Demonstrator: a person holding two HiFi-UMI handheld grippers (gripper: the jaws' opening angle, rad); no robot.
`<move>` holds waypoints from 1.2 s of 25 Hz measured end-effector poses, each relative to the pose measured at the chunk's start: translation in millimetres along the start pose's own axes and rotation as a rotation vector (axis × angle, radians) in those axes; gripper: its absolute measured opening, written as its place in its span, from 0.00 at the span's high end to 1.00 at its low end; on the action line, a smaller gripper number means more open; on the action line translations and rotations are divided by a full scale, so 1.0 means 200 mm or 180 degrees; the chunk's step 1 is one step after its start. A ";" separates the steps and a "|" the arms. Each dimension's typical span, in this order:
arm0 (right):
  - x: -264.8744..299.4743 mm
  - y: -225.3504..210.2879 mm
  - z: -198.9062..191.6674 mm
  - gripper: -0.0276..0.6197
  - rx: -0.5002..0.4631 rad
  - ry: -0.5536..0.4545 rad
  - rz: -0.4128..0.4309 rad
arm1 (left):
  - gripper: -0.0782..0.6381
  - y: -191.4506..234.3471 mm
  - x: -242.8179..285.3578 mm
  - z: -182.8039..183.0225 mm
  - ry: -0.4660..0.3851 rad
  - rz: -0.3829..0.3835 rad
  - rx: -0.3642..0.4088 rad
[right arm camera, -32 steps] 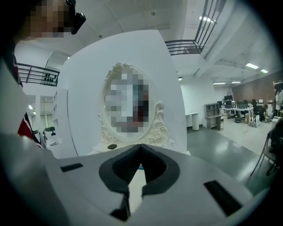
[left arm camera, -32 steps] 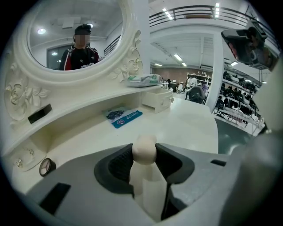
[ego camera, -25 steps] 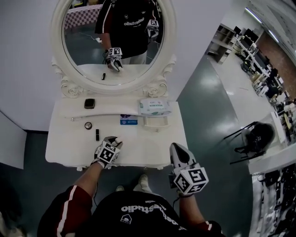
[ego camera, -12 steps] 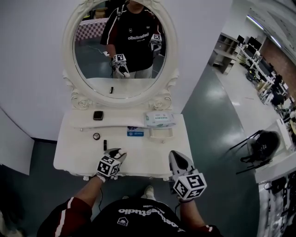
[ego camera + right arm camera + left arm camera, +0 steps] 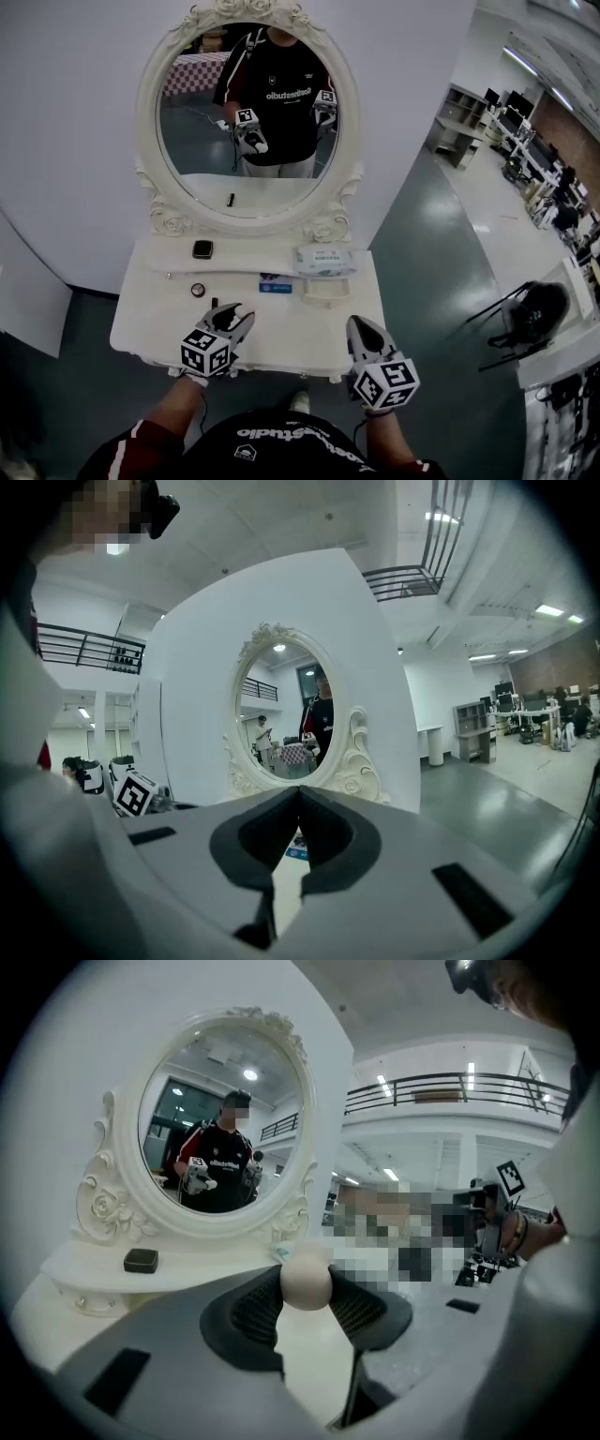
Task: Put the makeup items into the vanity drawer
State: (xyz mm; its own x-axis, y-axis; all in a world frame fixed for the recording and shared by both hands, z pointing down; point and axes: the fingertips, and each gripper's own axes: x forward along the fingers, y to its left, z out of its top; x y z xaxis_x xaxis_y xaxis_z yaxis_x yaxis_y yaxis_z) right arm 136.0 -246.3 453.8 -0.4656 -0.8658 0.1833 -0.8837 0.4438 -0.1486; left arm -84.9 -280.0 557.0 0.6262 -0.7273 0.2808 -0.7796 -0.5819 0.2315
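Observation:
My left gripper (image 5: 306, 1283) is shut on a beige egg-shaped makeup sponge (image 5: 306, 1277), held up in the air in front of the white vanity (image 5: 141, 328); in the head view that gripper (image 5: 234, 317) hovers over the tabletop's front left. My right gripper (image 5: 361, 330) hangs at the front right edge, and its jaws (image 5: 300, 794) meet with nothing between them. A round compact (image 5: 198, 290), a black lipstick tube (image 5: 215, 303) and a blue packet (image 5: 276, 287) lie on the tabletop. A black square compact (image 5: 202, 249) rests on the shelf. A small white drawer (image 5: 322, 289) stands open under the shelf.
The oval mirror (image 5: 248, 122) rises behind the shelf and reflects the person with both grippers. A pack of wipes (image 5: 324, 262) lies on the shelf above the drawer. A thin stick (image 5: 187, 274) lies on the shelf's left. Grey floor runs to the right of the vanity.
My left gripper has lifted off the tabletop with the sponge and come towards me. The right gripper has kept its place. The head view has tilted, showing more of the mirror.

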 end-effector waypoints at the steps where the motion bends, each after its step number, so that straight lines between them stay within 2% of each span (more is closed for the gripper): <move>1: 0.00 -0.01 0.01 0.95 0.0004 -0.0018 0.0002 | 0.68 -0.01 -0.02 0.05 -0.0075 0.0011 -0.0006; 6: 0.00 -0.04 0.06 0.95 0.0020 -0.0098 0.0015 | 0.68 -0.02 -0.15 0.24 -0.0459 0.0124 -0.0084; 10: -0.01 -0.09 0.11 0.95 0.0034 -0.0174 0.0005 | 0.68 -0.03 -0.21 0.37 -0.0658 0.0193 -0.0026; 15: 0.01 -0.10 0.11 0.95 0.0047 -0.0186 0.0048 | 0.68 -0.01 -0.18 0.43 -0.0730 0.0260 -0.0017; 20: 0.02 -0.14 0.11 0.95 0.0030 -0.0187 0.0081 | 0.68 -0.03 -0.09 0.45 -0.0717 0.0256 0.0107; 30: -0.04 -0.30 0.05 0.95 0.0095 -0.0186 -0.0063 | 0.68 -0.27 0.24 0.46 -0.0646 -0.0130 0.0177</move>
State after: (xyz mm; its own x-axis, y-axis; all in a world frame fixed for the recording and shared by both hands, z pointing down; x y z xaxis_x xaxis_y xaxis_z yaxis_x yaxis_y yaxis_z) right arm 193.0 -269.2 451.5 -0.4438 -0.8867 0.1296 -0.8905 0.4202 -0.1747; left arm -14.2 -316.7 472.8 0.6479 -0.7578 0.0777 -0.7562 -0.6275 0.1855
